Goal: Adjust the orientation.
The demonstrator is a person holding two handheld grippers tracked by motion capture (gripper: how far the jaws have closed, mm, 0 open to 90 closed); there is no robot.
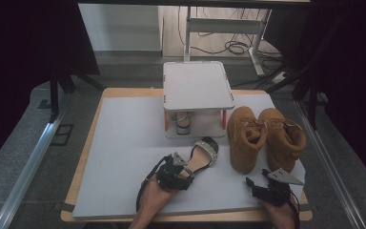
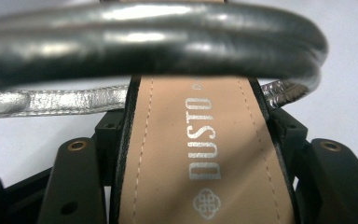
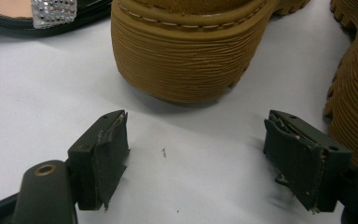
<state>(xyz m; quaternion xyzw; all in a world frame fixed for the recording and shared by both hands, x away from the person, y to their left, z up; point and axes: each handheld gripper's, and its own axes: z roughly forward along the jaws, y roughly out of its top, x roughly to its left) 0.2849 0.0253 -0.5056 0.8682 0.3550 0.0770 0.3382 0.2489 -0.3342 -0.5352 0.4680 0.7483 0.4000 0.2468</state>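
While its heel end is hidden under the left gripper (image 1: 183, 168), whose jaws clamp its sides, the black sandal with tan insole and silver rhinestone strap (image 1: 205, 153) lies on the pale grey table mat (image 1: 124, 157). The right gripper (image 1: 256, 186), jaws apart and empty, rests near the tan suede boots (image 1: 267, 136).

Plenty tucked out of sight at the shoe table.

The sandal (image 1: 201, 156) has its heel end buried under the left gripper (image 1: 183, 164), and in the left gripper view its strap (image 2: 149, 42) is a close blur while the insole print (image 2: 205, 140) runs off the bottom edge. A second sandal (image 1: 183, 119) sits half hidden beneath the rack's (image 1: 198, 86) top shelf. In the right gripper view, both boots (image 3: 191, 60) are chopped by the frame: soles there, uppers cut away. Forearms vanish off the near edge.
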